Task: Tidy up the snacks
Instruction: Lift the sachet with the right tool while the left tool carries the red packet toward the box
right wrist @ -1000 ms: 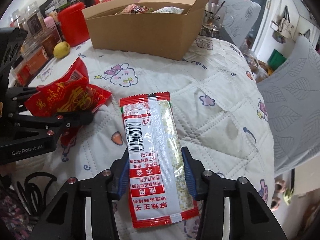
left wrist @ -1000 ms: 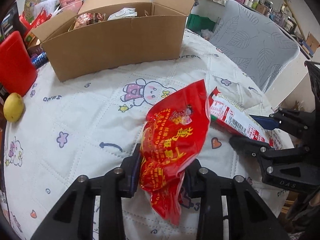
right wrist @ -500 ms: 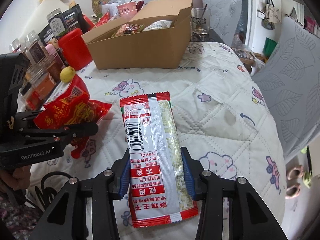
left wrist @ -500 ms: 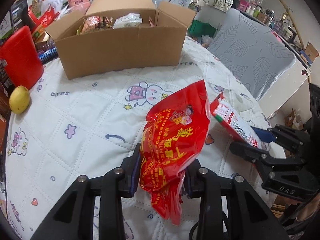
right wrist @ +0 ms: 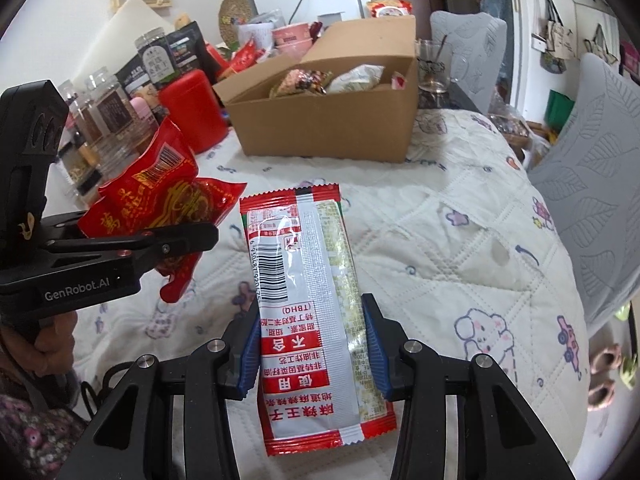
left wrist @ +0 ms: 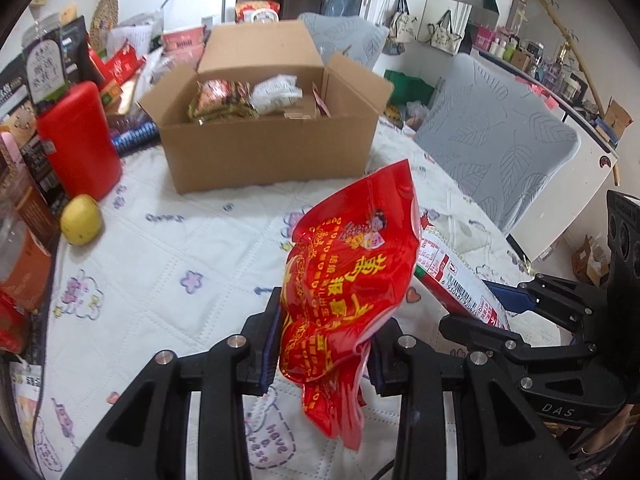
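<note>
My left gripper (left wrist: 324,336) is shut on a crumpled red snack bag (left wrist: 352,276), held above the quilted table. In the right wrist view that red snack bag (right wrist: 160,196) hangs at the left in the left gripper (right wrist: 200,236). My right gripper (right wrist: 310,348) is shut on a long silver and red packet (right wrist: 304,292) that lies flat between its blue pads; the same silver and red packet (left wrist: 452,280) shows beside the red bag. An open cardboard box (left wrist: 264,144) with several snacks inside stands at the back of the table; the cardboard box (right wrist: 328,128) is ahead of both grippers.
A red canister (left wrist: 78,140) and a yellow fruit (left wrist: 80,220) sit left of the box among jars and packets (right wrist: 100,108). Grey padded chairs (left wrist: 496,140) stand right of the table. A white quilted cloth (right wrist: 460,216) covers the round table. A hand (right wrist: 52,332) grips the left tool.
Both grippers have risen with their packets and tilted up, so the open top of the box and its contents show more. Neither grip has changed.
</note>
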A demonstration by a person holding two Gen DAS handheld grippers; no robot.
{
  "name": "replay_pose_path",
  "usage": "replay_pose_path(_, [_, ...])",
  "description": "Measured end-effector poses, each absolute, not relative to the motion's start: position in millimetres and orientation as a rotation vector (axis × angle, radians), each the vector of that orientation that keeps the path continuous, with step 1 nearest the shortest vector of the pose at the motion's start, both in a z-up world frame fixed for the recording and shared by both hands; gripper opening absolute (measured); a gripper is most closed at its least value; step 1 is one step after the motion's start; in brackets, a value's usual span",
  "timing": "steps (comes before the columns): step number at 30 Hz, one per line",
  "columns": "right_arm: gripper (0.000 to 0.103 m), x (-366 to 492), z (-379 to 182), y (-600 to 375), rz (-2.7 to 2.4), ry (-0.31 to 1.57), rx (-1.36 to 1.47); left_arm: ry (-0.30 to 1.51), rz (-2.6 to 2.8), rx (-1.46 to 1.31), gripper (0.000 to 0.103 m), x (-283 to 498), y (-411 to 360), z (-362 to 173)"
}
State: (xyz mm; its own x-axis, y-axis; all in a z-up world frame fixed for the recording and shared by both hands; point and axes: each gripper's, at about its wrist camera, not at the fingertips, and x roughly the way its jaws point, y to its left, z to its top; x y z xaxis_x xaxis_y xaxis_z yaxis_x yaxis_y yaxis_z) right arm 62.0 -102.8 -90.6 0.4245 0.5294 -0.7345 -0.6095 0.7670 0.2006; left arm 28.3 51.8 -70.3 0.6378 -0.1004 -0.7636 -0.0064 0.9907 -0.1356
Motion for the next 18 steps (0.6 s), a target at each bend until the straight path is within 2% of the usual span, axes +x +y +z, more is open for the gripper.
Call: replay_pose_path(18, [0.044,83,-13,-70,0.767,0.673,-0.128,0.665,-0.005,-0.119,0.035,41,90,3])
